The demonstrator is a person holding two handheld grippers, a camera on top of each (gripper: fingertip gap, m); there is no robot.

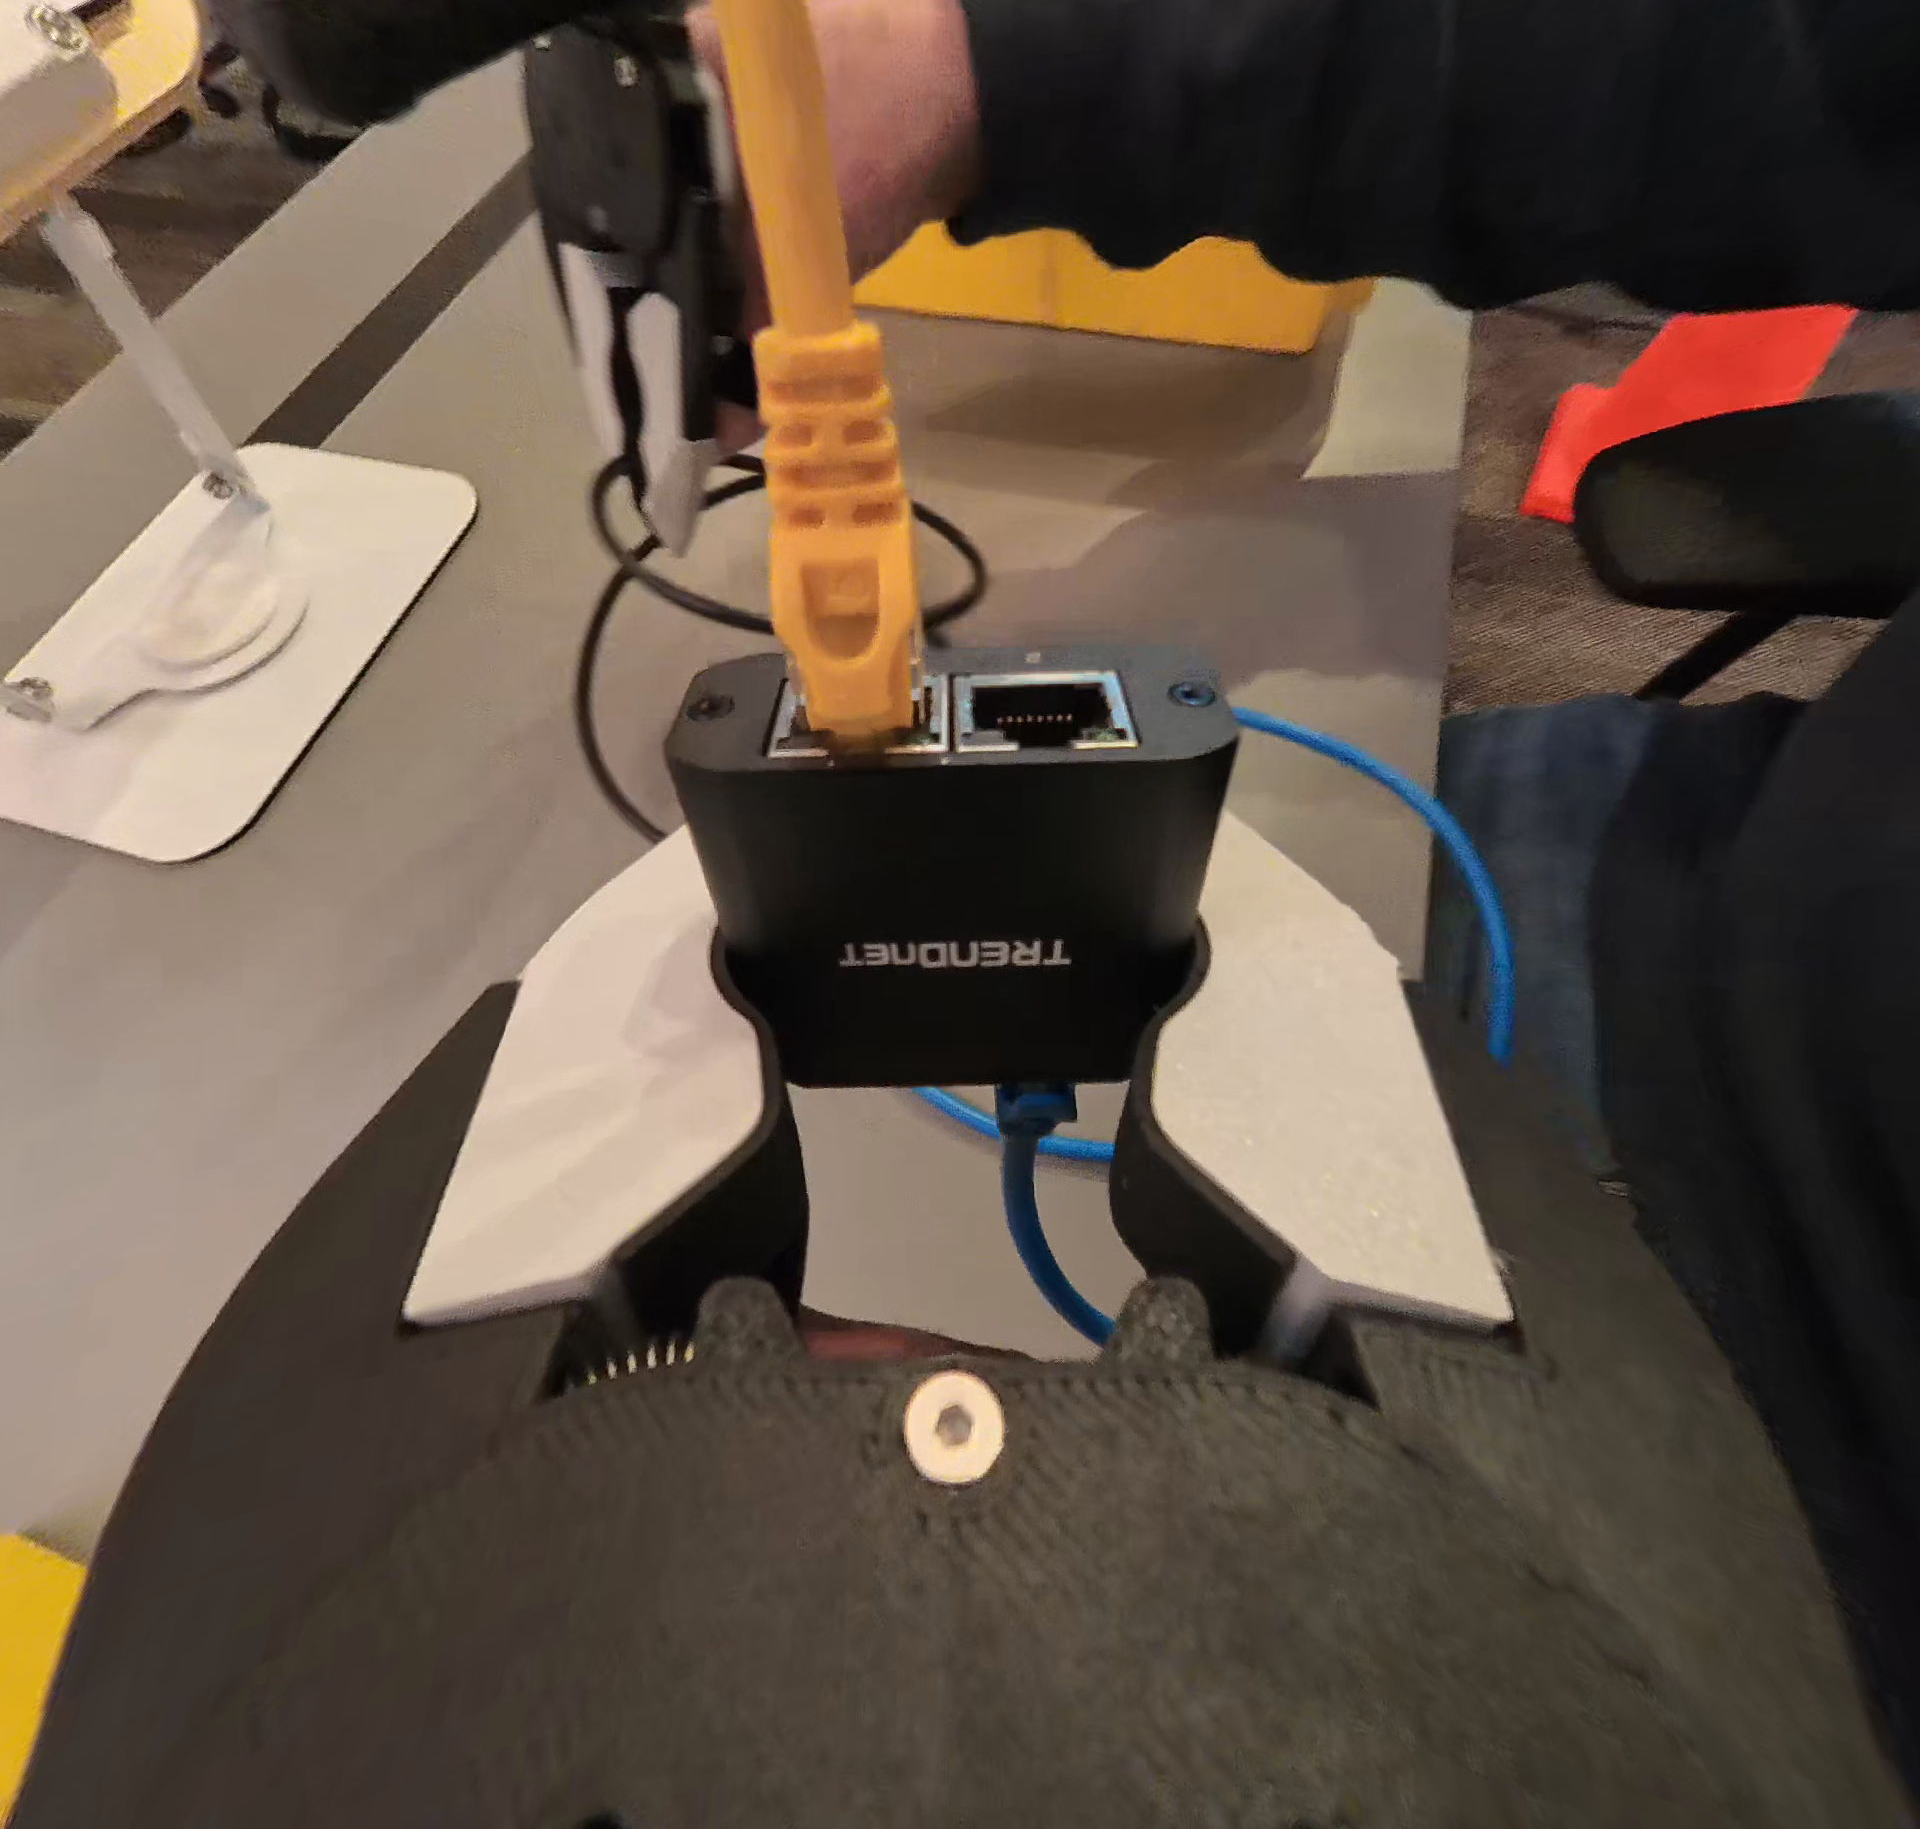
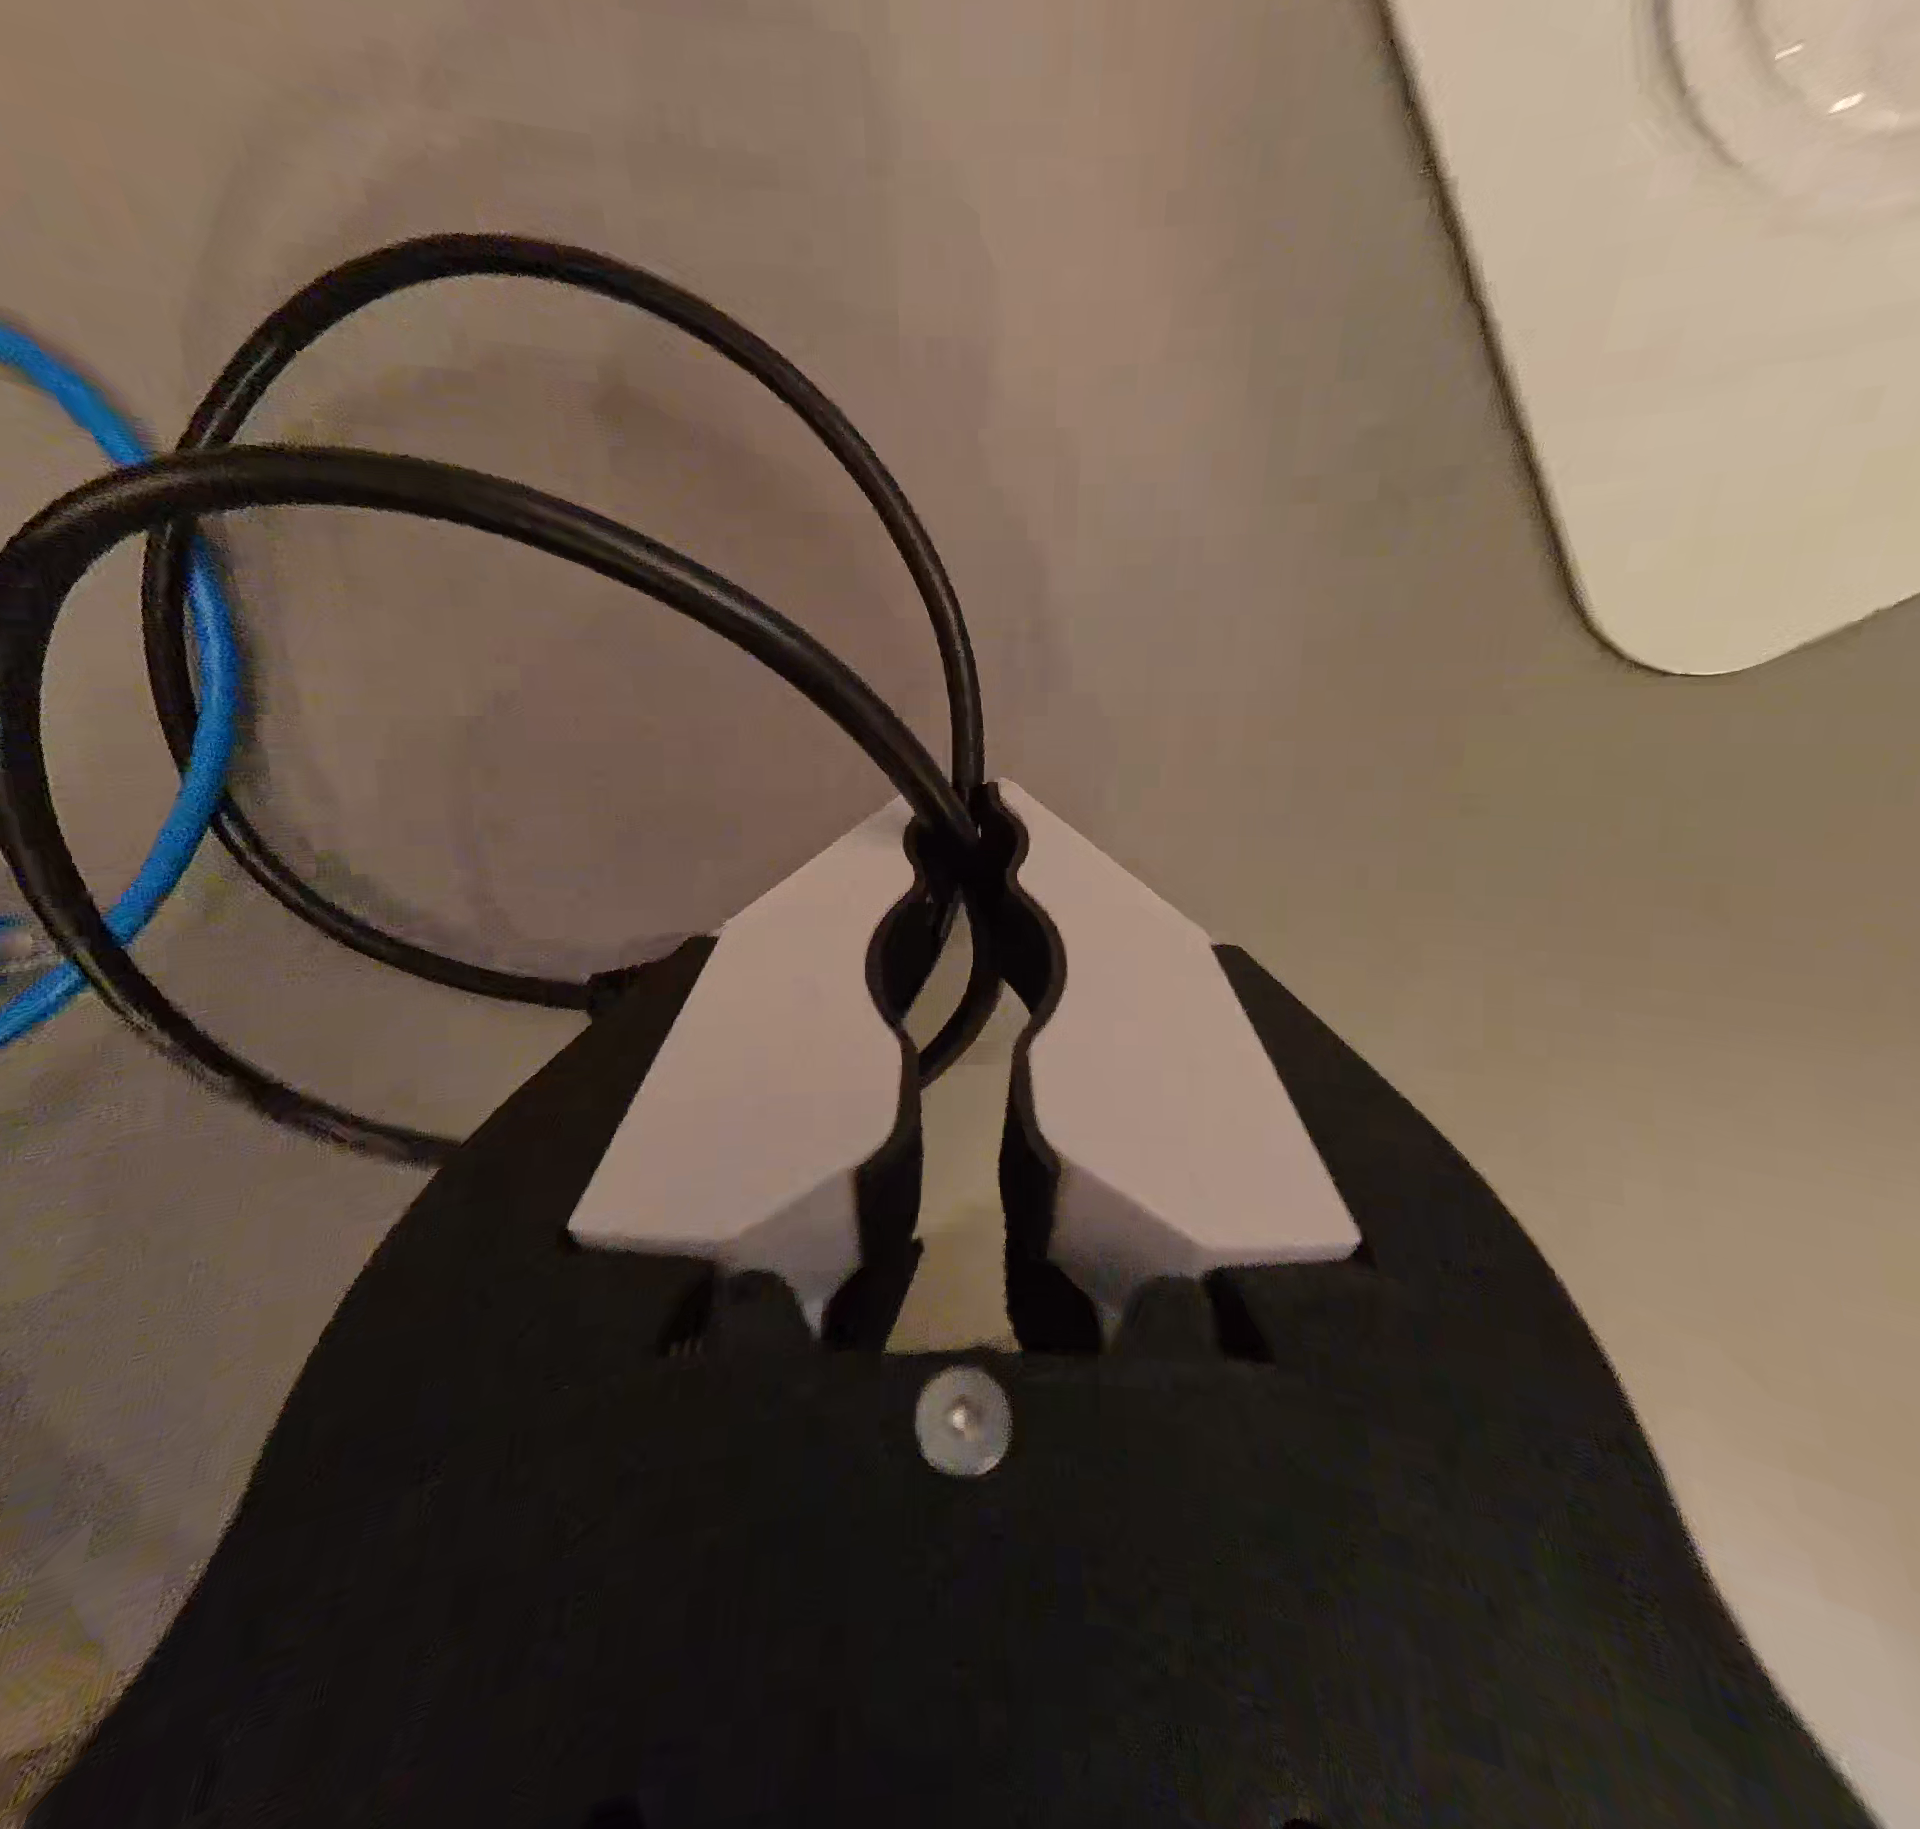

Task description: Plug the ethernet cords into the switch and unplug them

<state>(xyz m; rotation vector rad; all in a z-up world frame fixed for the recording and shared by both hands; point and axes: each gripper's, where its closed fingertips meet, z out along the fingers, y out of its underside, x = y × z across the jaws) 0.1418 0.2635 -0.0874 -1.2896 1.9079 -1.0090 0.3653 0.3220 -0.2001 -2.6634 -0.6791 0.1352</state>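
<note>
The switch (image 1: 951,844), a small black box, is gripped at its near end between the fingers of the left gripper (image 1: 961,1010) and held raised above the grey table (image 1: 343,948), its port face turned away from the camera and somewhat upward. Two ports are seen on that face: the left one is occupied by the plug of the yellow cord (image 1: 842,553), the right port (image 1: 1044,714) is empty. The yellow plug is seated along the switch's long axis, and its cable is led straight up and away from the left gripper, so any withdrawal is judged to need a pull along that same line, directly away from the held box. A blue cord (image 1: 1023,1208) is plugged in at the switch's near end, between the left fingers, and loops off to the right. The right gripper (image 2: 966,844) is nearly closed, with a black cable (image 2: 582,522) running through its tips, though a firm pinch cannot be confirmed; it is pointed down at the table just beyond the switch. It is the free tool nearer the yellow plug, beside a white stand base (image 1: 239,636).
</note>
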